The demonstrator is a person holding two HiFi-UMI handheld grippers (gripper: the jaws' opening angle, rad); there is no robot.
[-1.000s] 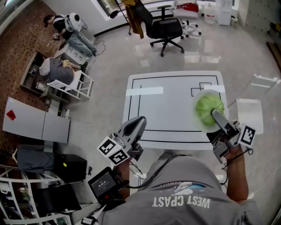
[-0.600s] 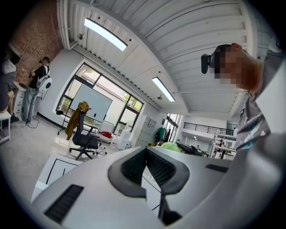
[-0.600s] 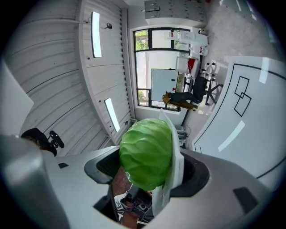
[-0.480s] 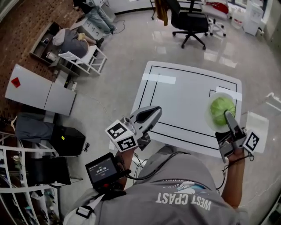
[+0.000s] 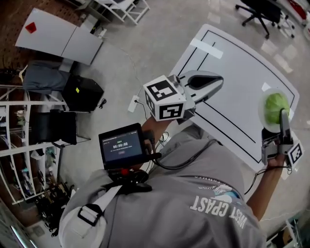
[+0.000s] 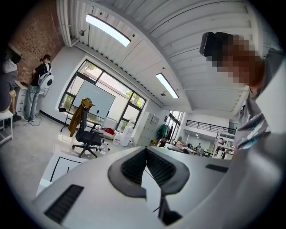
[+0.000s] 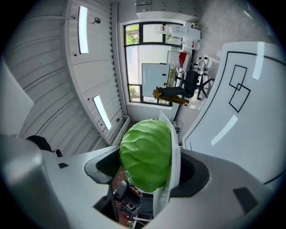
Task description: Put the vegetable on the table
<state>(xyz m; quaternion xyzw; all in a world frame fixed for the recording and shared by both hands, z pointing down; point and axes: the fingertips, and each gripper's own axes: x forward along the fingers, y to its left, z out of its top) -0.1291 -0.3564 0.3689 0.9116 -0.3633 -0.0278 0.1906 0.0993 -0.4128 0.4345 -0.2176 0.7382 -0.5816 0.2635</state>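
Observation:
A green cabbage (image 5: 276,105) lies on a white plate (image 5: 264,112), held up over the right end of the white table (image 5: 242,82). My right gripper (image 5: 281,116) is shut on the plate's near rim. In the right gripper view the cabbage (image 7: 145,154) fills the space between the jaws, and the plate (image 7: 175,156) shows edge-on beside it, against the right pad (image 7: 193,173). My left gripper (image 5: 219,80) is raised over the table's near left edge, shut and holding nothing; its pads (image 6: 157,167) meet at the tip.
A black office chair (image 5: 261,12) stands beyond the table. On the floor to the left are a black box (image 5: 82,92), a white panel (image 5: 58,36) and a wire rack (image 5: 29,160). A screen device (image 5: 121,145) hangs at my chest. People (image 6: 33,94) stand far left.
The head view has swung left and tilted. My left gripper has risen closer to the camera. The right gripper still holds the plate with the cabbage over the table's right end.

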